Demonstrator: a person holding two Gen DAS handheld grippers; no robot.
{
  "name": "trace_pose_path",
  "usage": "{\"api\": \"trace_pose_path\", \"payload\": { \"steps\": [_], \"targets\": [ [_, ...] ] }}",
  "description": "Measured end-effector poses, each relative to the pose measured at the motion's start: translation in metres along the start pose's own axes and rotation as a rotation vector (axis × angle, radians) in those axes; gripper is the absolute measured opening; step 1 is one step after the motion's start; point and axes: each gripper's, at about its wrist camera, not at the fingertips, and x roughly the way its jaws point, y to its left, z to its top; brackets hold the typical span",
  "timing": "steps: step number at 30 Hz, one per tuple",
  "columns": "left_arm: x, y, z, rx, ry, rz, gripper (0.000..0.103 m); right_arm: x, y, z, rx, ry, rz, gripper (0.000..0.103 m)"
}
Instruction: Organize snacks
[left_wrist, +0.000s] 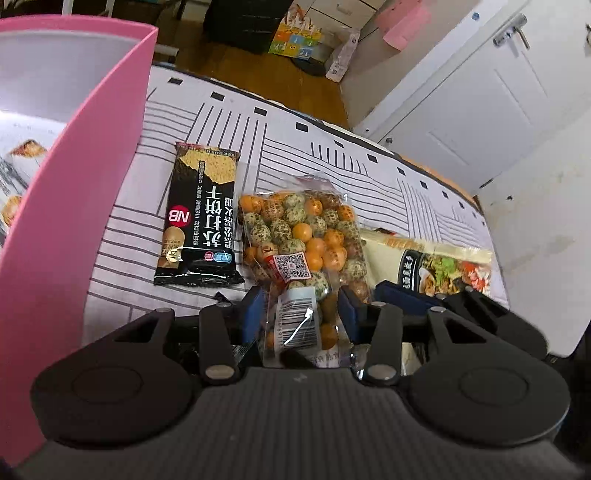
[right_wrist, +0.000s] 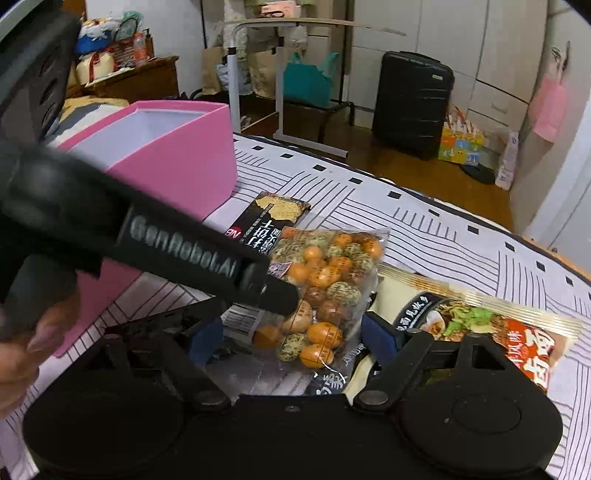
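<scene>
A clear bag of orange and speckled coated nuts (left_wrist: 303, 236) lies on the striped sheet. My left gripper (left_wrist: 302, 312) is shut on the bag's near barcode end, which is pinched narrow between the blue pads. In the right wrist view the same bag (right_wrist: 325, 280) sits between the wide-apart pads of my open right gripper (right_wrist: 291, 341), which do not touch it. The left gripper's finger (right_wrist: 273, 291) crosses over the bag. A black cracker pack (left_wrist: 199, 221) (right_wrist: 273, 218) lies left of the bag. A noodle packet (left_wrist: 443, 266) (right_wrist: 480, 325) lies to the right.
A tall pink box (left_wrist: 74, 221) (right_wrist: 177, 162), open at the top, stands at the left on the striped sheet (left_wrist: 295, 140). Another packet (right_wrist: 325, 384) shows under the nuts bag. A hand (right_wrist: 22, 350) holds the left gripper. Beyond the bed stand a black suitcase (right_wrist: 412, 103) and a white door (left_wrist: 480, 92).
</scene>
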Motion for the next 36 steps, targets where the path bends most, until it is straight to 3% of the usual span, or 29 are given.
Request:
{"api": "trace_pose_path", "payload": {
  "steps": [7, 11, 20, 26, 36],
  "targets": [
    [0.011, 0.010, -0.003, -0.069, 0.055, -0.051, 0.048, 0.007, 0.007, -0.003, -0.002, -0.010, -0.036, 0.092],
    [0.013, 0.007, -0.005, -0.055, 0.049, -0.045, 0.048, 0.011, 0.012, -0.003, -0.003, -0.005, -0.057, 0.095],
    [0.015, 0.007, -0.010, -0.047, 0.024, -0.043, 0.049, 0.013, 0.017, -0.006, -0.008, -0.014, -0.077, 0.091],
    [0.016, 0.006, -0.008, -0.019, 0.053, -0.059, 0.049, 0.027, 0.030, -0.005, -0.020, -0.015, -0.141, 0.099],
    [0.014, 0.000, -0.006, 0.050, 0.053, -0.066, 0.046, 0.012, 0.036, -0.011, -0.016, -0.042, -0.128, 0.088]
  ]
}}
